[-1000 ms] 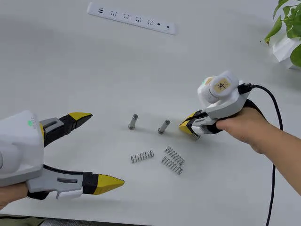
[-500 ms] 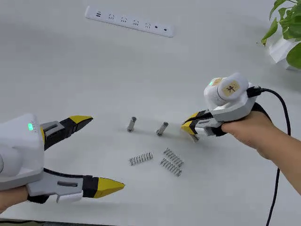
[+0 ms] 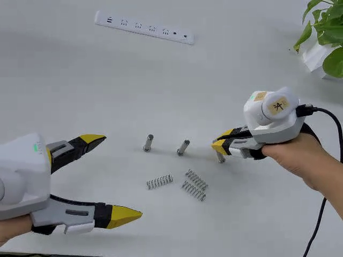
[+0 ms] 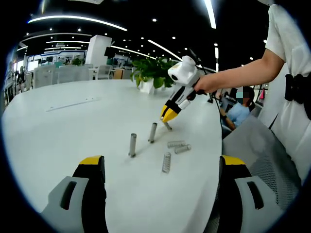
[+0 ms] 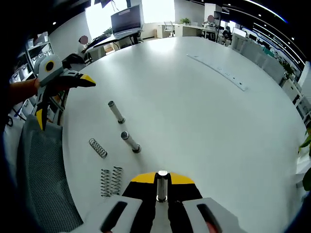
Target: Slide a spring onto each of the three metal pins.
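Since a second ago the right gripper has drawn a little away from the two metal pins standing free, its fingers closed on the third pin. The left gripper has its fingers wide open and holds nothing. Three springs lie just before the pins, none on a pin. The white tabletop also carries a power strip and a potted plant, in an open office.

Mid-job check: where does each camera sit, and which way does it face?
Head view: on the headset, looking down at the workbench; left gripper, right gripper and the right hand show.
Left gripper view: along its open fingers, facing the right gripper across the springs.
Right gripper view: along its fingers shut on a pin, facing the left gripper.
Shared: both gripper views hold the two free pins.
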A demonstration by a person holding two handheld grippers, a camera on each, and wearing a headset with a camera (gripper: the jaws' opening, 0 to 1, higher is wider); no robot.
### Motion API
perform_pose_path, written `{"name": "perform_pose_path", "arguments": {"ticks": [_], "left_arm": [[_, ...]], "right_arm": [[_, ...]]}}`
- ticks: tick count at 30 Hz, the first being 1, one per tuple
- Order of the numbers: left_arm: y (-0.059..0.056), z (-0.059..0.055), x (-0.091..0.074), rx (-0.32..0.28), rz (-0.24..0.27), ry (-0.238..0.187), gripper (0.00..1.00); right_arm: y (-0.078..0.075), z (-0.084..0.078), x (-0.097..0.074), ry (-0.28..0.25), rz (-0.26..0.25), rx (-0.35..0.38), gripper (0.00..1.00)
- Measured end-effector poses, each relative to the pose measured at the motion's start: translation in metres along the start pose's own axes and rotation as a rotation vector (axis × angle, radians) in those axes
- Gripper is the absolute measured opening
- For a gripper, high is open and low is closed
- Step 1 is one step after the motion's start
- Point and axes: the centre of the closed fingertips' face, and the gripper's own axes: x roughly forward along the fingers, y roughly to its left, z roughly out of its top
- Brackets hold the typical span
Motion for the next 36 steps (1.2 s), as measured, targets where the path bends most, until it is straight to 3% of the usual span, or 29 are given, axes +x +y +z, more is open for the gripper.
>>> {"name": "perform_pose_path", "arguments": {"ticks": [12, 36], "left_arm": [[-0.001, -0.002, 0.000, 0.003, -0.002, 0.010, 0.97], [-0.001, -0.002, 0.001, 0.018, -0.008, 0.031, 0.97]], "right_arm": [[0.008, -0.003, -0.012, -0.036, -0.012, 0.020, 0.04], [0.009, -0.009, -0.019, -0.090, -0.025, 0.039, 0.04]]}}
